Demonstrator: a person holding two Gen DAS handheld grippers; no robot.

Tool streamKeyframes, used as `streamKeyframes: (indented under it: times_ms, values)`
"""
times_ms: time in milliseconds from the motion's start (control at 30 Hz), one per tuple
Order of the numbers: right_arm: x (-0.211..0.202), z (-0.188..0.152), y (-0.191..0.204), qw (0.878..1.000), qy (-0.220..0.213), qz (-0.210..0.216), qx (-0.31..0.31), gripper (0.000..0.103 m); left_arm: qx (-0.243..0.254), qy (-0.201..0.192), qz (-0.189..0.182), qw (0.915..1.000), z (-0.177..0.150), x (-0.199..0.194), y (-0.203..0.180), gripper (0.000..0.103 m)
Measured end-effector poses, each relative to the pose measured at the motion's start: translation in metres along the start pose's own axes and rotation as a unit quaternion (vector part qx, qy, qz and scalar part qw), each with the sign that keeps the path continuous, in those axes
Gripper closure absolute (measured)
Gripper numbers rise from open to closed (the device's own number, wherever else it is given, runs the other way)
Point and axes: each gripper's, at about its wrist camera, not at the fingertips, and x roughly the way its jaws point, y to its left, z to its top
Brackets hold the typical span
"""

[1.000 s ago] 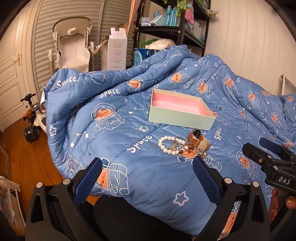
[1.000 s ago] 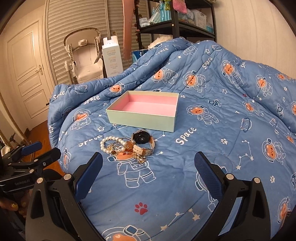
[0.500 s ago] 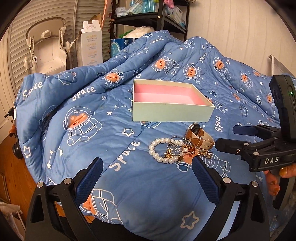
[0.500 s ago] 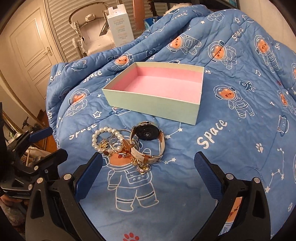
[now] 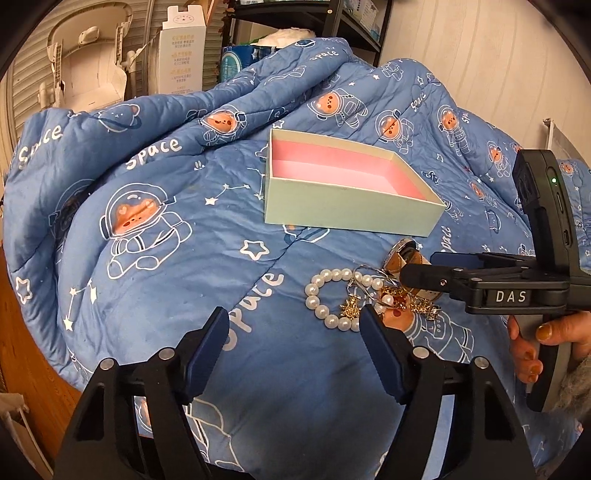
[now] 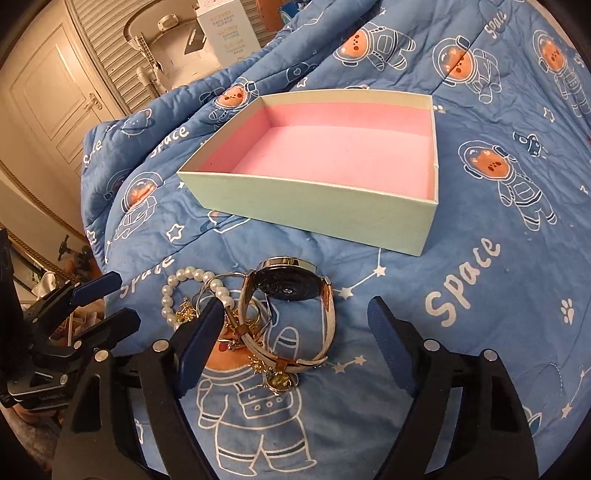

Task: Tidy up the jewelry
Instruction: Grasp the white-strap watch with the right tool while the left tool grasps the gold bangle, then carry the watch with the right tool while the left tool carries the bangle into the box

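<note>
A pale green box with a pink inside sits empty on the blue quilt. In front of it lies a tangle of jewelry: a pearl bracelet, a watch with a pale strap, and gold chains. My right gripper hangs over the watch with its jaws closing. The strap lies between them, and the pads are clear of it. My left gripper is also closing, with the pearls just ahead of its fingertips and nothing gripped.
The quilt with astronaut bears covers a bed and drops off at the left to a wooden floor. Behind it stand a white carton, a high chair and a dark shelf. A hand holds the right gripper's handle.
Both grippers have come down and closer to the jewelry pile, and their jaws have narrowed. The right gripper has moved in over the watch.
</note>
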Motion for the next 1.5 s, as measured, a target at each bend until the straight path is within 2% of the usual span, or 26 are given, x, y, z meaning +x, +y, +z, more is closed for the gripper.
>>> streamKeyframes:
  times_ms: [67,233,333,433,600,700,833,1033,1300,1500]
  values:
    - [0.004,0.002,-0.001,1.000,0.004,0.004,0.010,0.025,-0.001,0.000,-0.003,1.0000,0.003,0.001,0.000,0.036]
    - [0.010,0.002,0.003,1.000,0.015,0.024,0.010,0.048,0.011,0.001,-0.022,0.9997,0.013,0.004,-0.007,0.044]
    - [0.010,0.001,0.004,1.000,0.012,0.017,0.004,0.052,0.021,0.004,-0.031,0.9993,0.016,0.009,-0.014,0.047]
    - [0.008,0.001,0.001,1.000,0.009,0.020,0.010,0.056,0.030,0.011,-0.037,0.9988,0.018,0.013,-0.020,0.054]
    - [0.001,0.001,0.000,1.000,-0.007,0.015,0.005,0.058,0.036,0.020,-0.048,0.9980,0.022,0.019,-0.025,0.072]
    - [-0.003,0.000,0.000,1.000,-0.015,0.011,0.003,0.059,0.027,0.034,-0.069,0.9967,0.026,0.022,-0.026,0.078]
    - [-0.009,0.001,-0.003,1.000,-0.021,0.011,0.008,0.059,0.007,0.064,-0.089,0.9939,0.031,0.034,-0.027,0.079]
    - [-0.018,-0.001,-0.004,0.999,-0.031,0.009,0.008,0.059,0.013,0.099,-0.080,0.9918,0.032,0.051,-0.033,0.085]
    - [-0.023,-0.005,-0.006,0.999,-0.035,0.003,0.007,0.059,0.017,0.101,-0.079,0.9916,0.035,0.057,-0.038,0.098]
    - [-0.027,-0.007,-0.006,0.999,-0.040,-0.005,0.001,0.059,0.018,0.088,-0.086,0.9922,0.038,0.049,-0.041,0.100]
